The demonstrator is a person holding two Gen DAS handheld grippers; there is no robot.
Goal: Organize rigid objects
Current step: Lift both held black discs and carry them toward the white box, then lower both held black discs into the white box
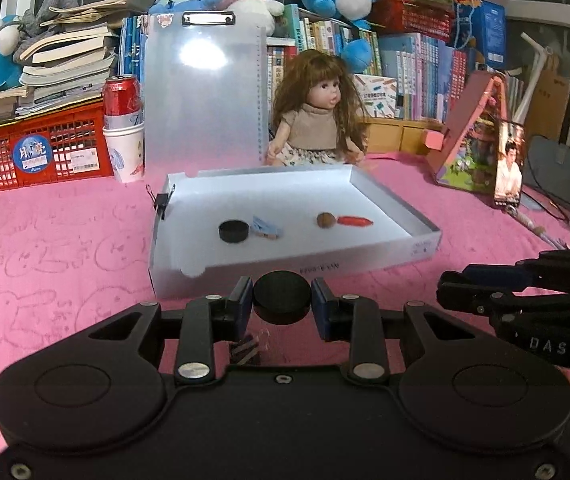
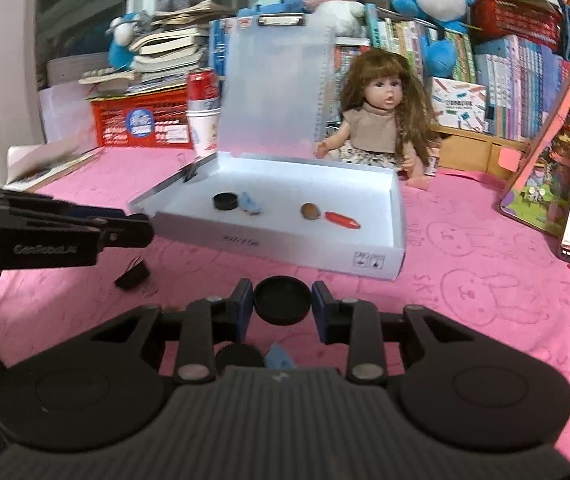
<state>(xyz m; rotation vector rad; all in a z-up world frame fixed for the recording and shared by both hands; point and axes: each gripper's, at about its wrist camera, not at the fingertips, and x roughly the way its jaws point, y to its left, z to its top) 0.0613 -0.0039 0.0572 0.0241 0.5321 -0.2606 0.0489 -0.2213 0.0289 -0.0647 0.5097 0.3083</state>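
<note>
An open white box (image 1: 401,258) (image 2: 399,216) lies on the pink cloth. Inside it are a black round cap (image 1: 233,231) (image 2: 225,201), a blue clip (image 1: 265,227) (image 2: 249,202), a brown nut (image 1: 325,220) (image 2: 310,211) and a small orange carrot (image 1: 355,221) (image 2: 342,220). My left gripper (image 1: 282,303) is shut on a black round cap (image 1: 282,298) just before the box front. My right gripper (image 2: 282,300) is shut on another black round cap (image 2: 282,299) near the box's front. Under it lie a black cap (image 2: 239,356) and a blue piece (image 2: 279,358).
A doll (image 1: 317,120) sits behind the box. A red can in a paper cup (image 1: 123,128) and a red crate (image 1: 41,148) stand at the back left. A picture frame (image 1: 473,140) leans at the right. A black binder clip (image 2: 133,274) lies on the cloth at left.
</note>
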